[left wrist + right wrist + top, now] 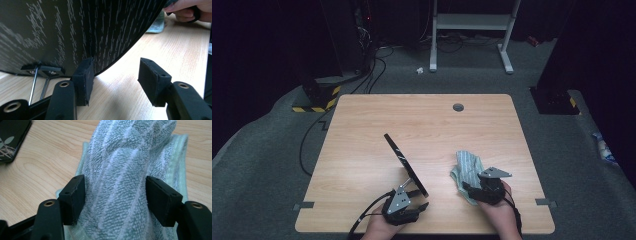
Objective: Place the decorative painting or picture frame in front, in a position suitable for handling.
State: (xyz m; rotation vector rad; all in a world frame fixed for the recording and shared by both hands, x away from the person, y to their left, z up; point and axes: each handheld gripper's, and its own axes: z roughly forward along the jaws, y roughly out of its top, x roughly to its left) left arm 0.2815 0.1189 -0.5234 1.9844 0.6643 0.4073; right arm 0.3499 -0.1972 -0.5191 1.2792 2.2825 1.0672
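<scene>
no text, label or number can be read anywhere.

Looks like a recording lab or test studio rather than a home. Shown by black drapes all round, grey carpet floor (272, 150), a lone wooden table (422, 120) with a cable grommet (458, 107), loose black cables (374, 70) trailing from dark equipment, yellow-black hazard tape (319, 102) on a stand base, and a white metal frame (472, 30) at the back.
</scene>
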